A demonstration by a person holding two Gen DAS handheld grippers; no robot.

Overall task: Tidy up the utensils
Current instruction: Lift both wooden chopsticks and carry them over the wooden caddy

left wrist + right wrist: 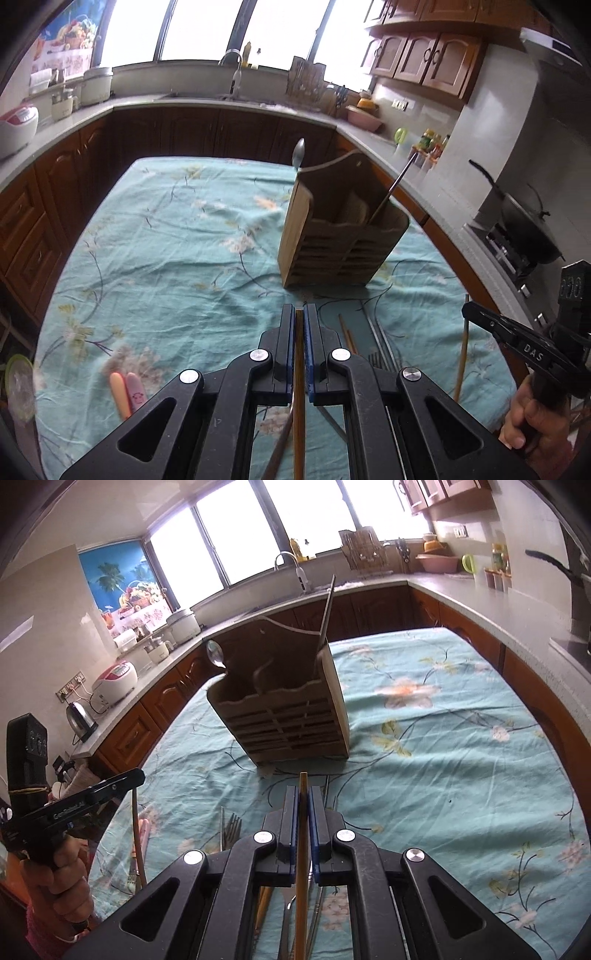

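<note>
Now 2 tools, each chopstick-clamped.

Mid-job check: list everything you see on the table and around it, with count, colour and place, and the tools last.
wooden slatted utensil caddy: one, brown, standing on the far half of the table.
metal spoon: one, silver, upright at the caddy's left rear corner.
thin dark rod-like utensil: one, leaning out of the caddy's right side.
floral tablecloth: one, teal, covering the table.
orange and pink plastic handles: two, near left of the cloth.
metal fork: at least one, silver, among loose cutlery near the tools.
pink basin: one, on the far counter.
left tool: shut on a wooden chopstick.
right tool: shut on a second wooden chopstick.
</note>
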